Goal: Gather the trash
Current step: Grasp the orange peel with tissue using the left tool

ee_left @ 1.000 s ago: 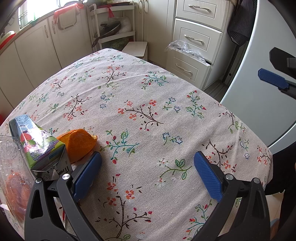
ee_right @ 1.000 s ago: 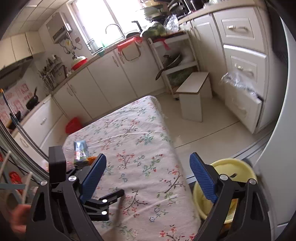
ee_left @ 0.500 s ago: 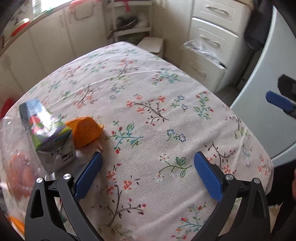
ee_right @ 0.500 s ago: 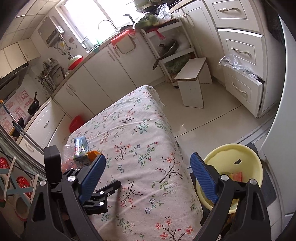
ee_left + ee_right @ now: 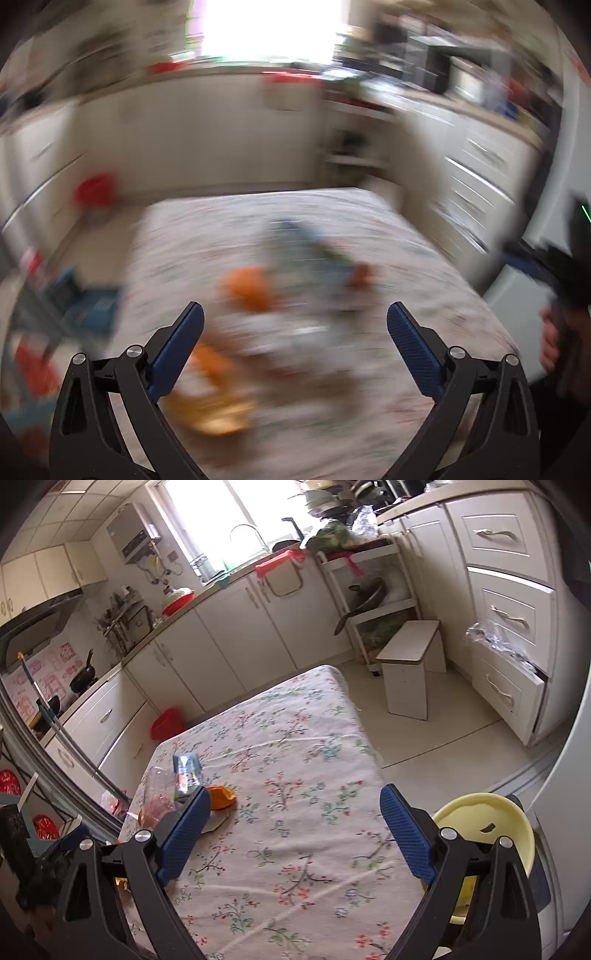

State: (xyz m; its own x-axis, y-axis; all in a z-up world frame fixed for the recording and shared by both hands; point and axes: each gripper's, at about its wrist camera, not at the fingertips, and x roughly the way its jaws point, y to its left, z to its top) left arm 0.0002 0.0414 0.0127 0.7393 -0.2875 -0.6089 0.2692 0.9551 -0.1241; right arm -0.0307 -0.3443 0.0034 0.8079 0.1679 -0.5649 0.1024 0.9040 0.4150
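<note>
On the floral tablecloth [image 5: 295, 775] lie a blue-green juice carton [image 5: 187, 770], an orange peel [image 5: 221, 796] and a clear plastic wrapper [image 5: 157, 795] with orange bits, all near the table's left edge. The yellow trash bin [image 5: 491, 834] stands on the floor right of the table. My right gripper [image 5: 295, 834] is open and empty above the table's near end. My left gripper [image 5: 295, 347] is open and empty; its view is badly blurred, with an orange blob [image 5: 251, 288] and the carton [image 5: 306, 247] ahead on the table. The right gripper shows at that view's right edge [image 5: 543, 262].
White kitchen cabinets [image 5: 258, 627] line the far wall, with drawers [image 5: 509, 616] on the right. A white step stool [image 5: 410, 672] stands beyond the table's far corner. A red basket [image 5: 166, 728] sits on the floor at the far left. A white fridge [image 5: 569, 775] is on the right.
My left gripper has swung fast and pulled back, so the trash now lies ahead of it instead of at its left. My right gripper has shifted a little; the bin sits further right in its view.
</note>
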